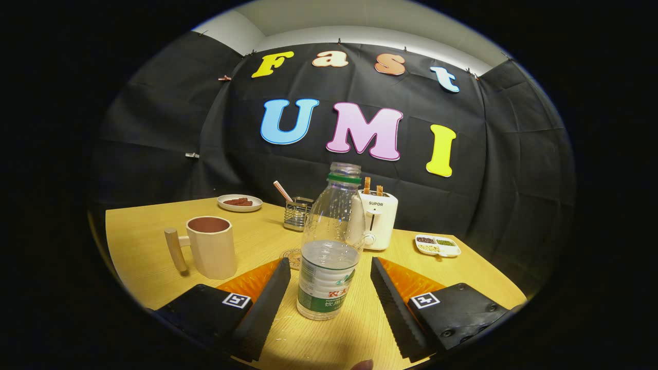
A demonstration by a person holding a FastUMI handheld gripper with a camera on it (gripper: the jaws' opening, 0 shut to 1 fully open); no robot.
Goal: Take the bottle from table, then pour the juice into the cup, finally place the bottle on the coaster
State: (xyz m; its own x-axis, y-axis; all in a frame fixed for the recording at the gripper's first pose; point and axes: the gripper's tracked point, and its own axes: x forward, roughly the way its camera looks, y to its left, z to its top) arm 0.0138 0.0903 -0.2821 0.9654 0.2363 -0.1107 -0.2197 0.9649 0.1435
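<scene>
Your claw (329, 288) is wide open, with the bottle (329, 246) standing between its fingers, not touched. It has no cap. Squeeze crookedly and it may tip, spilling onto the worktop (144, 241).

The clear bottle (329, 246) at the frame's centre wears a green neck ring and a white label with green and red print. Left of it, the cream cup (212, 245) shows a reddish-brown inside. The counter (144, 236) is pale yellow woodgrain. Right of centre stands a white toaster (379, 221).
</scene>
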